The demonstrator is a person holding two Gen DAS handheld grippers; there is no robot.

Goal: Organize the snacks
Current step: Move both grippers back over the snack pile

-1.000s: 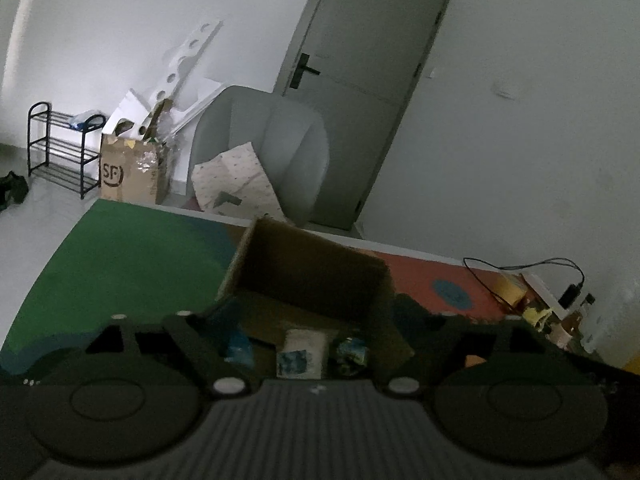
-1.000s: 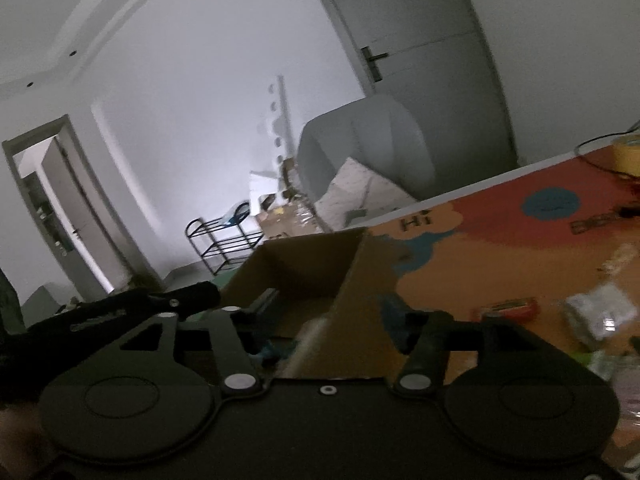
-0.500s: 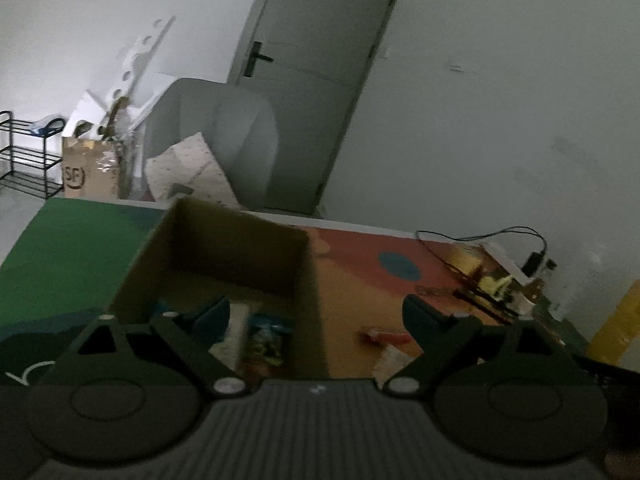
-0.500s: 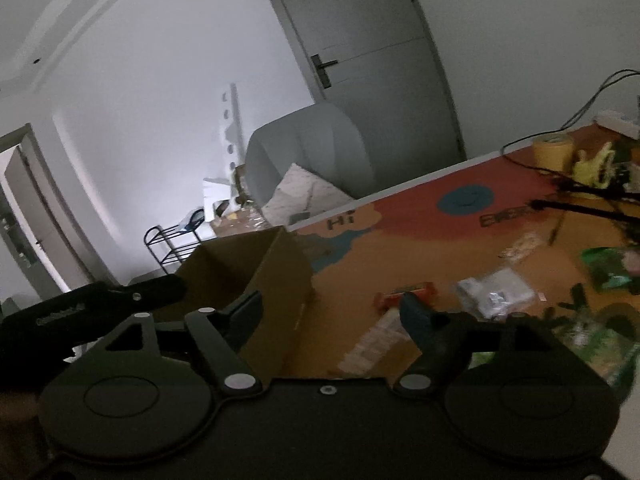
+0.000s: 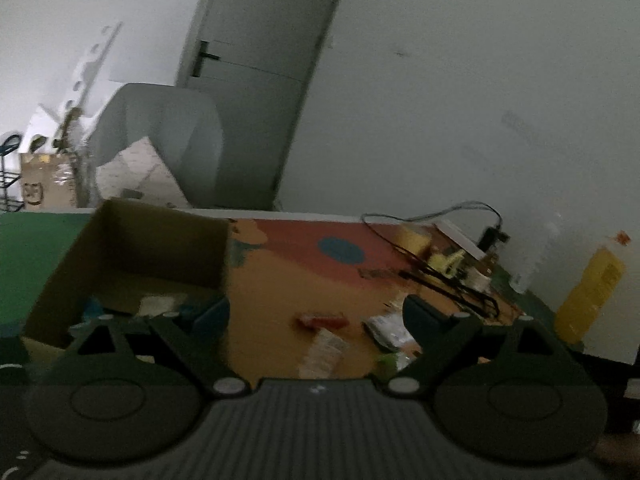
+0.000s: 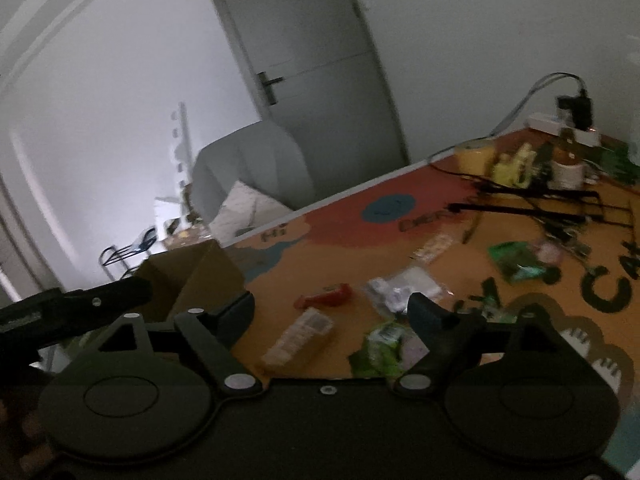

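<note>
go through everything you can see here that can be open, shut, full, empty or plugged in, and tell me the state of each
cardboard box: open at the top, some snack packets already inside.
left gripper: open, nothing between its fingers.
right gripper: jaws opening, nothing held.
door: shut.
red snack packet: lying loose on the table mat, not boxed.
green snack packet: lying loose on the mat.
black plug: plugged into the white power strip.

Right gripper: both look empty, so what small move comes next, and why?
Probably ease the right gripper down onto the pale packet. Its jaws are opening with nothing between them, the packet lies loose on the mat just ahead, and the box is close beside it.
</note>
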